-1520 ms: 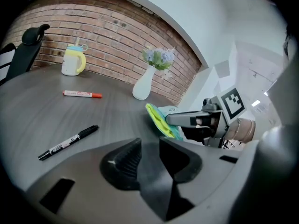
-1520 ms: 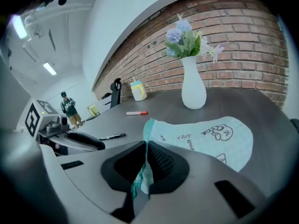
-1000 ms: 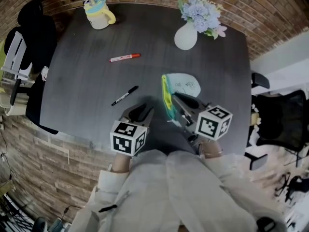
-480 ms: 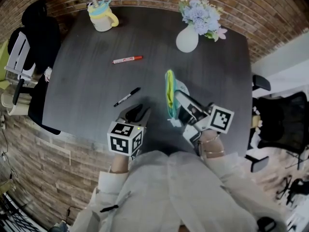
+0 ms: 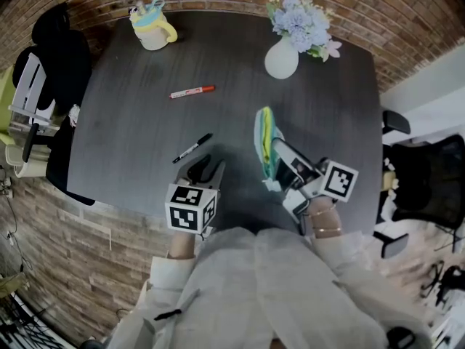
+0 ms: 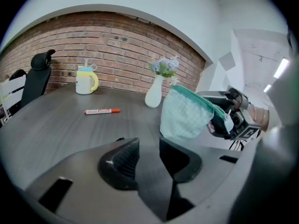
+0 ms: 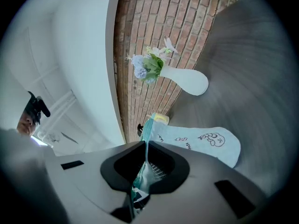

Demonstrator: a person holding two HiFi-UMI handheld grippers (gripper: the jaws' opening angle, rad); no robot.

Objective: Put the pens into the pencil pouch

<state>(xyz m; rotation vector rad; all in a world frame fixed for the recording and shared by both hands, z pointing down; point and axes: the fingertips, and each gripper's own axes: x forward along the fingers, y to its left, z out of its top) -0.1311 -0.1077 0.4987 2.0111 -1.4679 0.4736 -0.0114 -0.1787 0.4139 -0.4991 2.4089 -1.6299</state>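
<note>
Right gripper clamps the teal zipper edge of the pale-blue, doodle-printed pencil pouch.

We wear a pale long-sleeved top. Our left gripper and right gripper are black, each bearing a white marker cube.

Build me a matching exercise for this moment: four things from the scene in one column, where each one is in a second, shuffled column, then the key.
Things
1. red pen
2. black pen
3. pencil pouch
4. white vase

Places
A. clamped in the right gripper
B. near the far edge of the table, holding flowers
C. lying just ahead of the open left gripper
D. lying alone further out, on the side of the mug

Pairs: 1-D, 2-C, 3-A, 4-B
</note>
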